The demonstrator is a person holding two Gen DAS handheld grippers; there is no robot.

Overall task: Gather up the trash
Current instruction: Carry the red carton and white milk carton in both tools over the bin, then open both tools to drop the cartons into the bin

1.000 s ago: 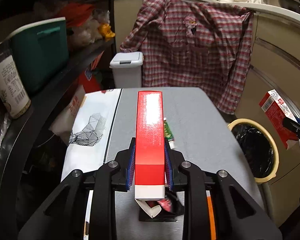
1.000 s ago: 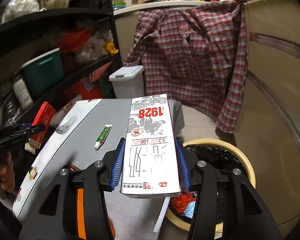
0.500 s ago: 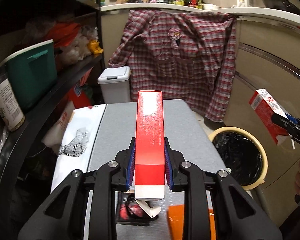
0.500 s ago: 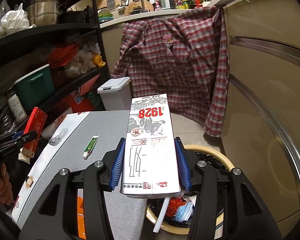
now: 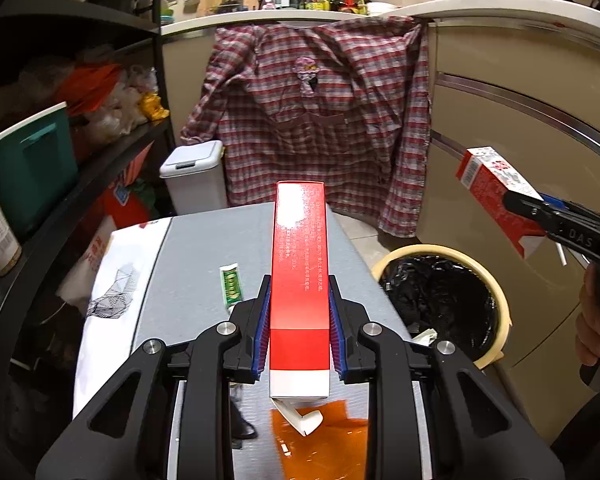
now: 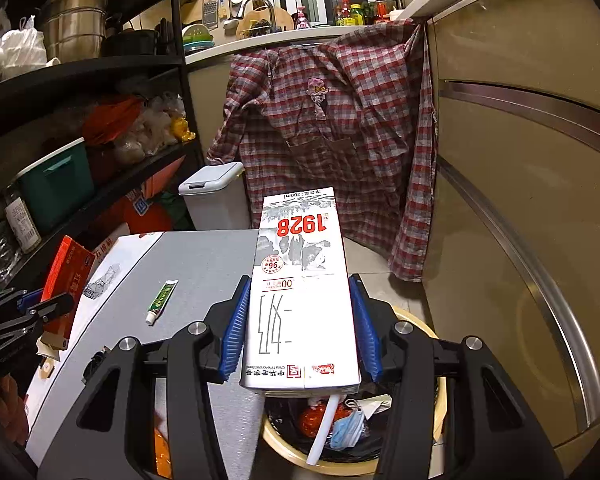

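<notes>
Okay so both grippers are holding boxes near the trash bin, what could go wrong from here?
1. The milk carton in the right gripper hangs over the near rim of the bin, so a release here might clip the rim or land outside.
2. The left gripper holds the red box above the table, not the bin; letting go now would likely drop it back there.
3. The toothpaste tube lies on the table and could be overlooked.

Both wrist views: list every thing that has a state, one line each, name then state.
left gripper: shut on the red box.
red box: held, off the table.
right gripper: shut on the milk carton.
milk carton: held above the trash bin, straw hanging out.
trash bin: open, lined, holding trash.
ointment tube: lying flat on the table.
white lidded bin: lid closed.
</notes>
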